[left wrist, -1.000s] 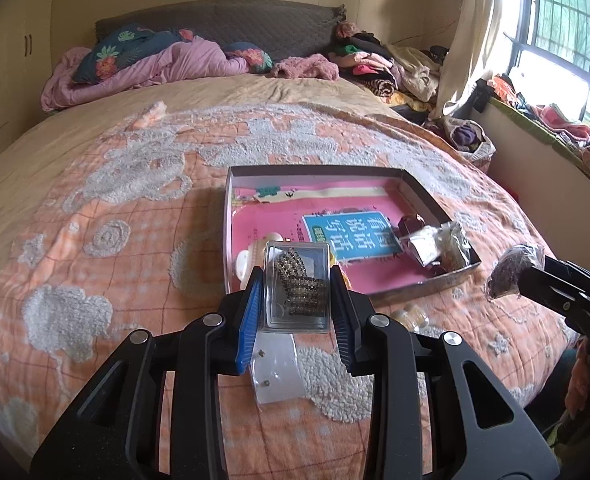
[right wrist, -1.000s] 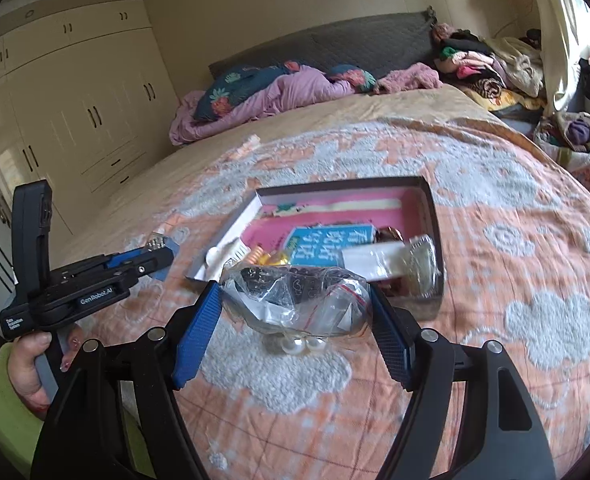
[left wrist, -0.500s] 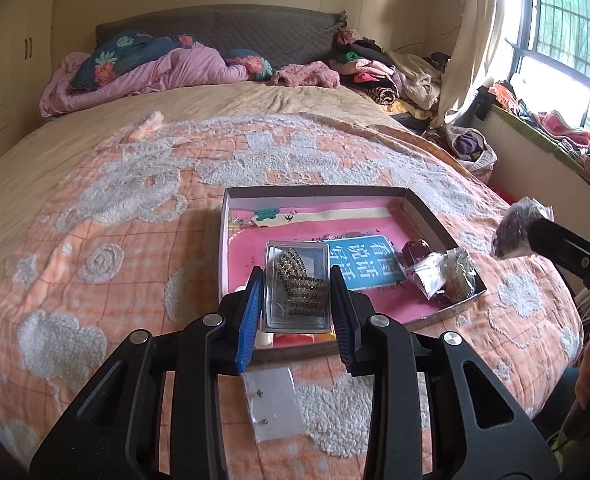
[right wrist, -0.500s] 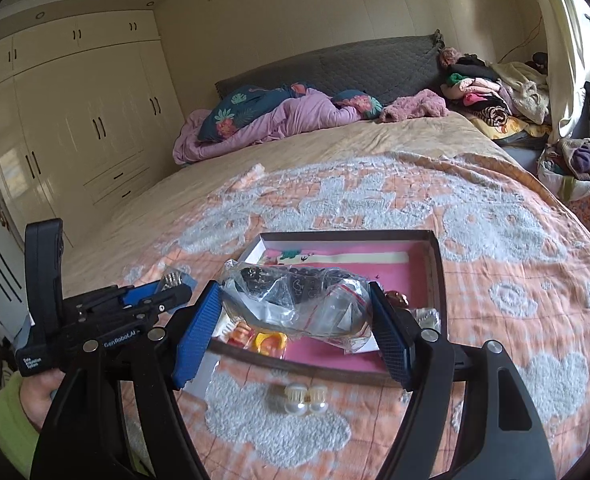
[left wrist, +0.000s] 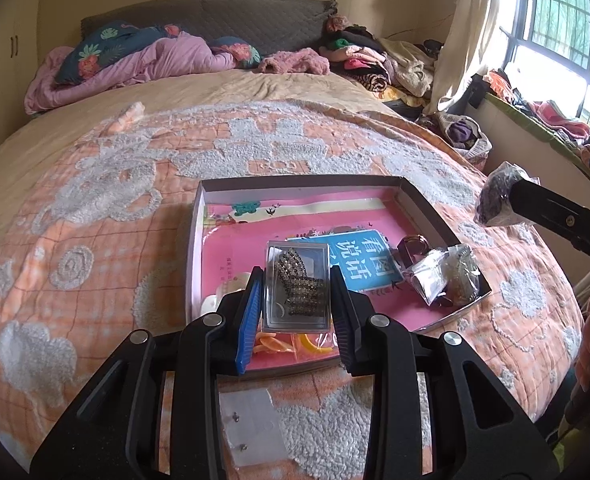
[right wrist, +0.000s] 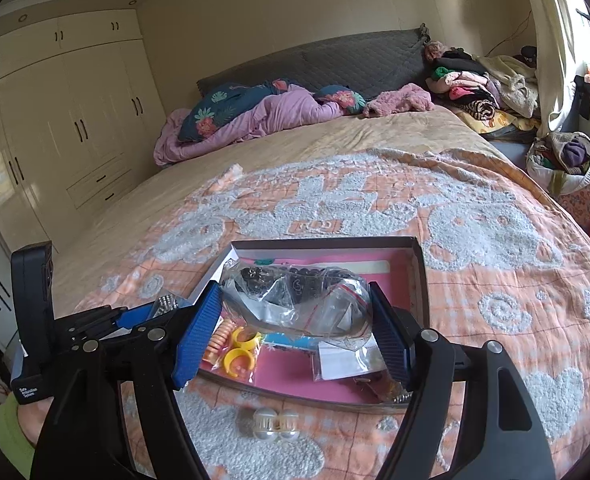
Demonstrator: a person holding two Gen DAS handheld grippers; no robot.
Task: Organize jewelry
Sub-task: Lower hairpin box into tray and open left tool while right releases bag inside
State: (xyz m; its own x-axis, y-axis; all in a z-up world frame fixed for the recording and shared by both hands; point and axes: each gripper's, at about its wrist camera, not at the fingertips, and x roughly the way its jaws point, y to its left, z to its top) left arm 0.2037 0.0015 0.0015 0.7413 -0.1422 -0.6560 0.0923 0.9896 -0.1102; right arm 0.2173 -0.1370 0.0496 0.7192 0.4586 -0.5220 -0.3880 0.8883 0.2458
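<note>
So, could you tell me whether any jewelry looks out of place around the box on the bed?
Yes. A pearl clip and a small card of stud earrings lie on the blanket just outside the box's near edge, while the other loose pieces sit inside it.

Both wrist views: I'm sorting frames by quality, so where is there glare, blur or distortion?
Left wrist view: the window is blown out white, fisheye bends the bed's edge, and the clear case is sharp. Right wrist view: even light, dark vignetted corners, and the plastic bag glints.
</note>
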